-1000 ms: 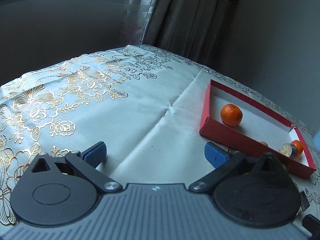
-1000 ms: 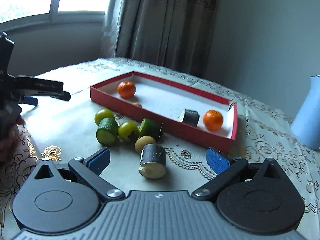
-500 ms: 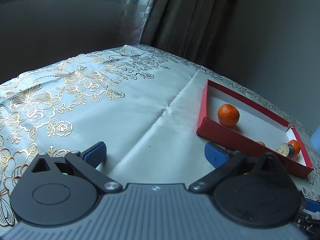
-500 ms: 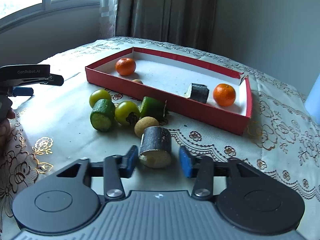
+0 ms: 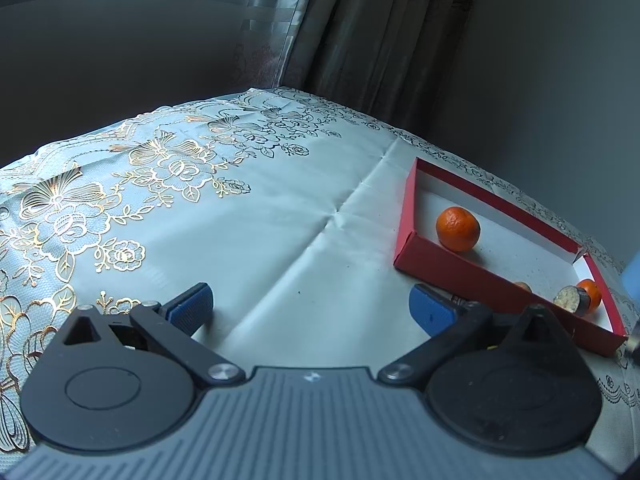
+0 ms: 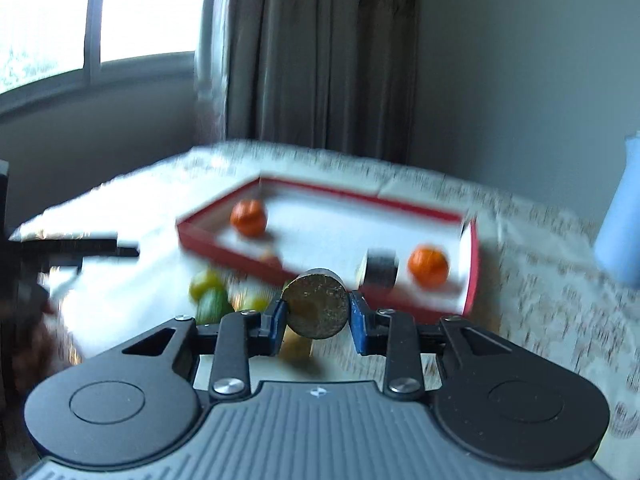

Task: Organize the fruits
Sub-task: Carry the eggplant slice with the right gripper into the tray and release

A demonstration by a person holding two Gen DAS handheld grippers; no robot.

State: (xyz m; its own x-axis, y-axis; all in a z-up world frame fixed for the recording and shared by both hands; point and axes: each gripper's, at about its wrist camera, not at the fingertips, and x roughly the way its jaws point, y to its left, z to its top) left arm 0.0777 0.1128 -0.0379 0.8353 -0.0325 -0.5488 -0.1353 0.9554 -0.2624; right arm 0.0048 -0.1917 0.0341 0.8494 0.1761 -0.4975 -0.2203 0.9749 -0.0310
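My right gripper point(image 6: 318, 314) is shut on a dark-skinned cylinder piece point(image 6: 318, 306) and holds it lifted above the table, cut face toward the camera. Behind it lies the red tray point(image 6: 472, 280) with two oranges point(image 6: 248, 218) point(image 6: 428, 266) and another dark piece point(image 6: 378, 270). Green and yellow fruits point(image 6: 208, 292) lie on the cloth before the tray. My left gripper point(image 5: 310, 308) is open and empty over the cloth, left of the red tray point(image 5: 404, 236), which holds an orange point(image 5: 458, 228).
A light blue jug point(image 6: 622, 224) stands at the right. The flowered tablecloth point(image 5: 160, 184) covers the table. Curtain and window are behind. The left gripper shows at the left edge of the right wrist view point(image 6: 68, 250).
My right gripper closed on the dark cylinder piece and lifted it off the table. The right view is now blurred by motion. The left gripper stayed open and barely moved.
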